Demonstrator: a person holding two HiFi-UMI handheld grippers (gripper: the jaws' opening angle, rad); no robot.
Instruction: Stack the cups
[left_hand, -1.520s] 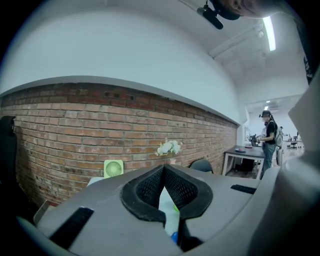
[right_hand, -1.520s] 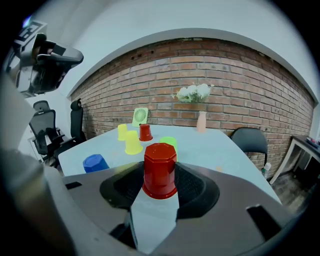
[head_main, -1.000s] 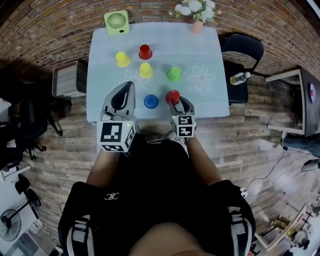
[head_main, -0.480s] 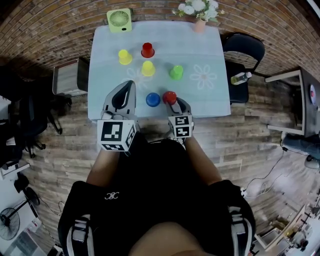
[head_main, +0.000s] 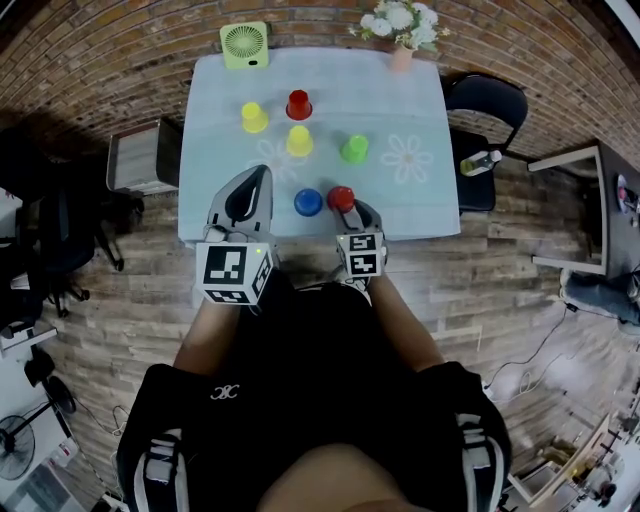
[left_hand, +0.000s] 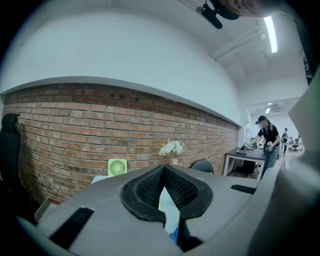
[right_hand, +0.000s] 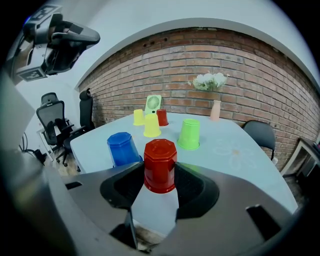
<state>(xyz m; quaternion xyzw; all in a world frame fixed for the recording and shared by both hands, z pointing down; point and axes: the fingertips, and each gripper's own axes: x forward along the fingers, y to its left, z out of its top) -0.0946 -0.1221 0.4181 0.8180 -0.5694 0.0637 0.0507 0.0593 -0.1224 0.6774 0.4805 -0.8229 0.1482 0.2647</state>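
Brick walls and a plank floor ring the pale bench (head_main: 420, 205), where the cups stand upside down. Over the last second the right hand-held gripper (head_main: 344, 207) has carried its red cup (right_hand: 160, 165) a little to the left. The gap to the blue cup (head_main: 307, 202) has narrowed, and the two now sit just beside each other at the near edge, not yet one over the other. We read this as the approach to the first stacking. The red cup seems bound for the blue cup's top, though it would have to rise above it first. The jaws pinch the red cup by its sides, base upward; we cannot tell whether its rim touches the bench. The left hand-held gripper (head_main: 262, 176) has kept its place left of the blue cup, jaws pressed together on nothing.

We count six cups:
- **Red:** two, the held one and a second red cup (head_main: 298, 104) at the far side.
- **Yellow:** two, a yellow cup (head_main: 254, 117) and a second yellow cup (head_main: 299, 141).
- **Green:** one green cup (head_main: 352, 149).
- **Blue:** one.

None is stacked yet. We also count two hand-held grippers, one fan (head_main: 245, 44), one bunch of flowers (head_main: 398, 20) and one chair (head_main: 483, 100).
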